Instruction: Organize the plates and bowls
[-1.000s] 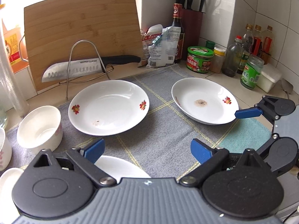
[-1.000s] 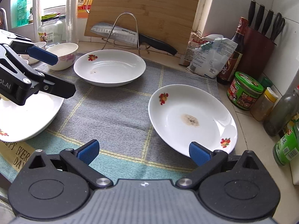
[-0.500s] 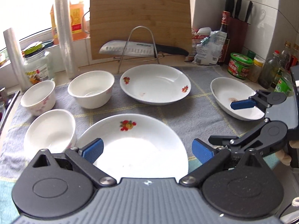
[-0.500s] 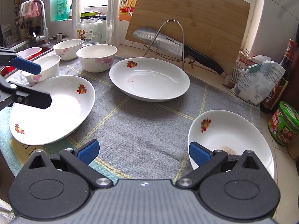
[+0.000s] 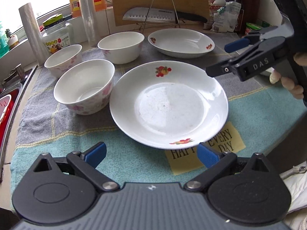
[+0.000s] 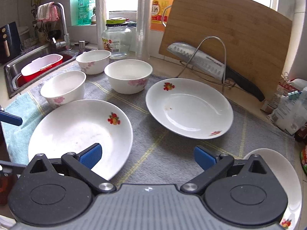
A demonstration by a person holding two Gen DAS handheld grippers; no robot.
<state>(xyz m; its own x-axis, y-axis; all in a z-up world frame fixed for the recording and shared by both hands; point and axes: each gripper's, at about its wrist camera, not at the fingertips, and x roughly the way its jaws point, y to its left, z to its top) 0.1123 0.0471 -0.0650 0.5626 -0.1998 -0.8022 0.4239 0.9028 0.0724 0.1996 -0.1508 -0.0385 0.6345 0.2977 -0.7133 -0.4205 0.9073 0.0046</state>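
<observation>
Three white flowered plates lie on the towel: a near plate [image 5: 168, 105] [image 6: 80, 134], a far plate [image 5: 181, 42] [image 6: 189, 108], and a third plate [image 6: 272, 164] at the right wrist view's lower right. Three white bowls [image 5: 83, 89] [image 5: 121, 47] [image 5: 64, 60] stand left of the plates; they also show in the right wrist view [image 6: 64, 88] [image 6: 128, 78] [image 6: 93, 61]. My left gripper [image 5: 151, 154] is open, just in front of the near plate. My right gripper [image 6: 147, 155] [image 5: 218, 59] is open over the near plate's right rim.
A grey and teal towel [image 5: 57, 126] covers the counter. A bamboo cutting board [image 6: 230, 32] with a knife [image 6: 207, 63] on a wire rack stands behind. A sink [image 6: 25, 69] with a red tub is left. A glass jar [image 6: 117, 38], bottles and packets line the back.
Both views have swung left. The bowls and sink came into view, and the near plate now lies right in front of my left gripper. Both grippers stayed open.
</observation>
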